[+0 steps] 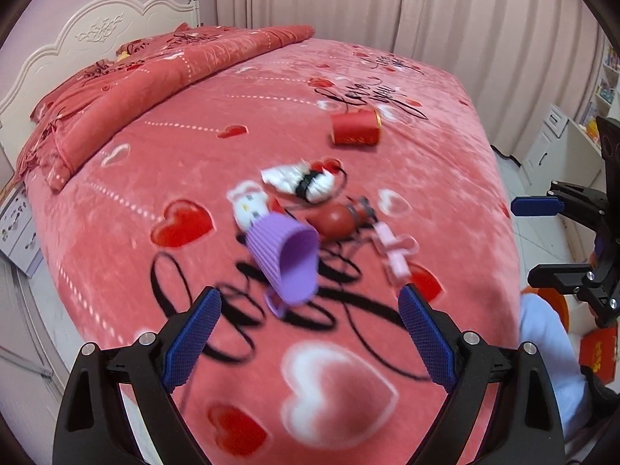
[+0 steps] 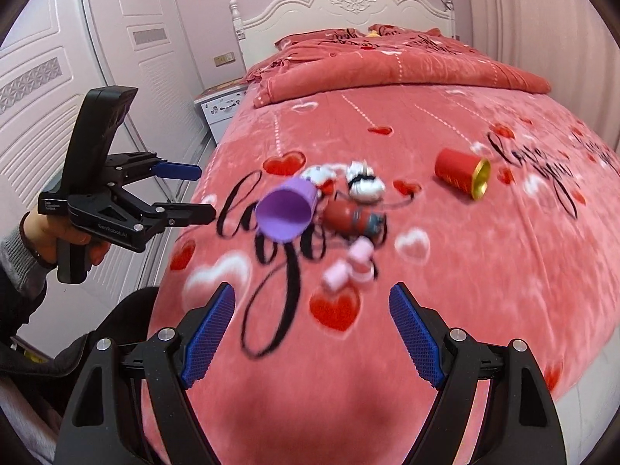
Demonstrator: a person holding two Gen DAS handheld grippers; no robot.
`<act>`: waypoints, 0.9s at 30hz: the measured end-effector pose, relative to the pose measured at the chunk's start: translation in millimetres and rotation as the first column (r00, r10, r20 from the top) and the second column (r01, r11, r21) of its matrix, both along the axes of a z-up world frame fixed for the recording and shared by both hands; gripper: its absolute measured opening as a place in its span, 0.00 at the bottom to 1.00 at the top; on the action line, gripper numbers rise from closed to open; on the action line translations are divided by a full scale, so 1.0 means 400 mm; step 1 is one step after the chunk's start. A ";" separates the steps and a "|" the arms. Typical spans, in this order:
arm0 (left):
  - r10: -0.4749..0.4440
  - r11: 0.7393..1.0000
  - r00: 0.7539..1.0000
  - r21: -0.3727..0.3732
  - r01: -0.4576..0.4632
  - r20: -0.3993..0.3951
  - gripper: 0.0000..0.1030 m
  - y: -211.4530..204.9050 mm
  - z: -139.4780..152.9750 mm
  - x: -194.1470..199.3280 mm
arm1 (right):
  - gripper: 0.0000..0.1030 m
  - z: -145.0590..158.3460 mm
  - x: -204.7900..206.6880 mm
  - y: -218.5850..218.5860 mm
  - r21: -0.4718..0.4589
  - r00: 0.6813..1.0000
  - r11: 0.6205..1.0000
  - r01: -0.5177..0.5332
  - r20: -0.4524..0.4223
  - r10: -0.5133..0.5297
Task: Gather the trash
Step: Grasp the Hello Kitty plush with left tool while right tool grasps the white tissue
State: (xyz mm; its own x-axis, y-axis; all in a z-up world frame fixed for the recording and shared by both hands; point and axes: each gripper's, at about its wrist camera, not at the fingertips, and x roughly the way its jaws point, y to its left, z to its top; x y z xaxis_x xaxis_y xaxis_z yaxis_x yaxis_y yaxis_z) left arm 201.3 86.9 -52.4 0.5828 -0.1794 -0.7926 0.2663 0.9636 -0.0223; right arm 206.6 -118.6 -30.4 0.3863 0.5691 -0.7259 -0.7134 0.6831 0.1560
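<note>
bed: pink heart-print bedspread [image 1: 348, 407], folded quilt [image 1: 162, 73] at the headboard [image 2: 345, 4] end
room: white wardrobe doors [image 2: 46, 77], curtains [image 1: 426, 11]
containers: one purple cup [image 1: 285, 259] on its side, mouth showing nothing inside; one red cup [image 1: 354, 128] tipped toward the far edge
trash: small blurred pile mid-bed beside the purple cup
left gripper [image 1: 310, 333]: spread, holding nothing
right gripper [image 2: 312, 333]: spread, holding nothing
</note>
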 end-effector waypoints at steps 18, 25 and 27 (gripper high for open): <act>-0.107 0.994 0.986 -0.031 0.104 -0.131 0.89 0.087 -0.134 0.362 | 0.77 -0.141 0.410 0.206 -0.018 0.996 0.999 -0.046 -0.071 0.044; -0.172 0.984 0.958 -0.083 0.157 -0.229 0.64 0.090 -0.227 0.423 | 0.62 -0.246 0.499 0.273 -0.064 0.989 0.995 -0.075 -0.130 0.066; -0.187 0.980 0.954 -0.110 0.165 -0.235 0.64 0.094 -0.235 0.431 | 0.61 -0.269 0.509 0.282 -0.075 0.987 0.994 -0.080 -0.145 0.068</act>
